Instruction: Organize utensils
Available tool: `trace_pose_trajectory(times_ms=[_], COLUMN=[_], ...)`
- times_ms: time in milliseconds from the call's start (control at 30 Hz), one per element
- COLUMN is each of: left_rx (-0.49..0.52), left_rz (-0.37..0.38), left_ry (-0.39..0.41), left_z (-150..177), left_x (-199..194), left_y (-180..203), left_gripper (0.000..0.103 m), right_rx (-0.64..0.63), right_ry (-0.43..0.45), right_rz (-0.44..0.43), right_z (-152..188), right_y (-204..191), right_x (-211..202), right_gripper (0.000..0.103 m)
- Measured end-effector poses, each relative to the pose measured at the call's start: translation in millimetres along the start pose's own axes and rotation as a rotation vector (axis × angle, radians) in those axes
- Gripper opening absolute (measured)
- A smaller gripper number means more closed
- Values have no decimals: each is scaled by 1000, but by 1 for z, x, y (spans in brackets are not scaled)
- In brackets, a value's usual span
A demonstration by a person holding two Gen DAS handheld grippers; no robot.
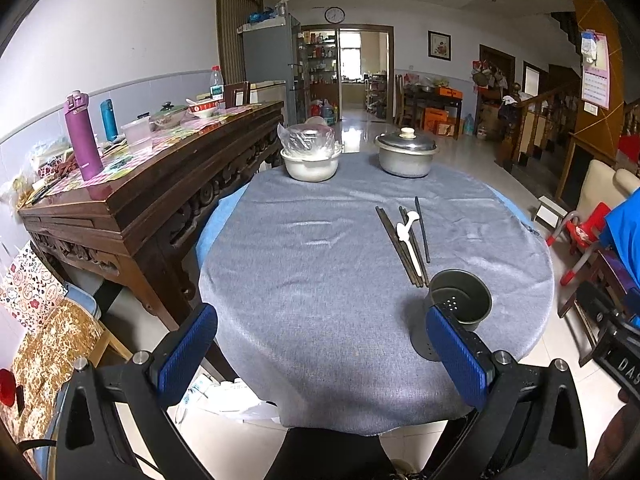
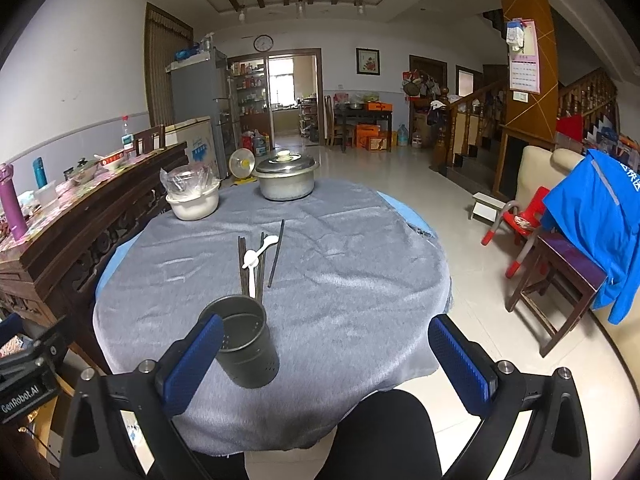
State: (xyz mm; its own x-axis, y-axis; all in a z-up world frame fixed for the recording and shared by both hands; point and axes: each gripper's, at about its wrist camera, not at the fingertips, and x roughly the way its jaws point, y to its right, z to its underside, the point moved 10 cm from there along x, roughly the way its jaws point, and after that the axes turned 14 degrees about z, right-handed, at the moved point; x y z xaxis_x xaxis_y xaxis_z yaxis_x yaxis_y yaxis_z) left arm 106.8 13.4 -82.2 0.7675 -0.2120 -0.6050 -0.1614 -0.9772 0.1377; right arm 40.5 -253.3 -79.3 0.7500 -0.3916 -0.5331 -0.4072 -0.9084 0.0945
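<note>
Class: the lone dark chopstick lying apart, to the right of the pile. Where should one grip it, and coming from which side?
Grip the lone dark chopstick mid-shaft, from above, probably with the right hand-held gripper. It lies flat on the grey tablecloth, clear of the white plastic spoons, so open fingers can straddle its thin shaft crosswise.

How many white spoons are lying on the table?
2. Both lie among the dark chopsticks beyond the holder: one spoon points toward the holder, the other spoon angles away behind it. None seem hidden.
</note>
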Motion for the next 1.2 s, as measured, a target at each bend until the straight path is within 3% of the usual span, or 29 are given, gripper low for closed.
trace_pose_trajectory(times_ms=[200,300,500,600,700,867,933,1067,1200], left_rx=[10,11,-7,-10,-43,-126,-139,-163,-186], left_rz=[-29,-41,-18,-6,9,77,108,147,182], left_ry=[-35,-52,-79,-140,-194,-282,-296,-340,-387], left_z=[-1,-5,-28,-41,-49,-62,-72,-85,-95], left_x=[15,28,71,111,154,219,244,286,325], left_y=[-7,-15,-32,-43,-52,-57,-55,-54,-52], left_gripper=[103,103,103,103,103,102,96,69,59], right_rx=[12,18,58,73,73,91,97,49,33], right_ry=[-13,-41,-202,-309,-383,-480,-527,-582,-635], right_rz=[-19,-68,-259,-314,-379,-446,-450,-420,-391], right_z=[-13,-25,-50,-59,-69,-86,-91,-97,-95], right_y=[2,-1,-19,-34,-58,-102,-121,-157,-187], right_x=[17,36,105,154,202,280,316,375,421], right_gripper=[103,103,103,103,97,78,70,56,45])
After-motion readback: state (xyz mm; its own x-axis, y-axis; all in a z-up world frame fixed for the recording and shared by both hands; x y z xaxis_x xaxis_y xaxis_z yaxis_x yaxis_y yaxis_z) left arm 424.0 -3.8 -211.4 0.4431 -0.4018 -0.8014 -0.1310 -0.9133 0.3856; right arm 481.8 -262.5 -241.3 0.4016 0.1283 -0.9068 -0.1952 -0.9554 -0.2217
